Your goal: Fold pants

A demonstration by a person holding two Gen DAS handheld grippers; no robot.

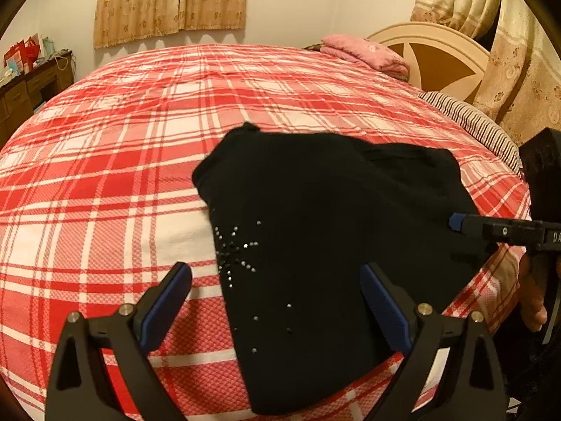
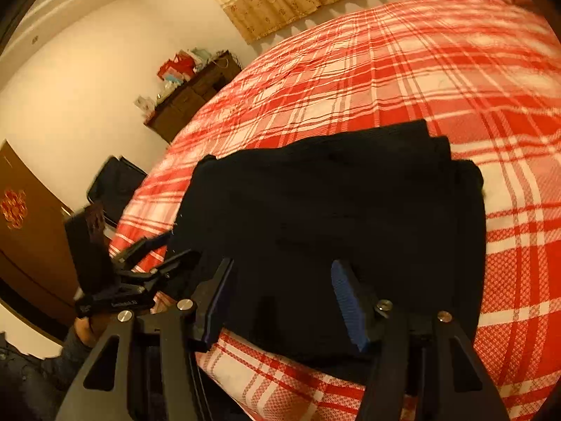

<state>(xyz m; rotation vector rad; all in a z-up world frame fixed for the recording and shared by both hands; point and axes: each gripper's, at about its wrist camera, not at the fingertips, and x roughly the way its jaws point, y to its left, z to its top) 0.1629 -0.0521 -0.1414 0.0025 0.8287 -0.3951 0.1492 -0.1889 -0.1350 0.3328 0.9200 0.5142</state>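
Note:
Black pants with rhinestone studs lie folded into a compact stack on the red plaid bed; they also show in the right wrist view. My left gripper is open, its blue-padded fingers spread above the near edge of the pants, holding nothing. My right gripper is open above the pants' near edge, empty. The right gripper's fingers reach in from the right in the left wrist view. The left gripper appears at the left of the right wrist view.
A pink folded blanket and a striped pillow lie by the headboard. A cluttered wooden dresser stands against the far wall. A dark chair and a brown door are left of the bed.

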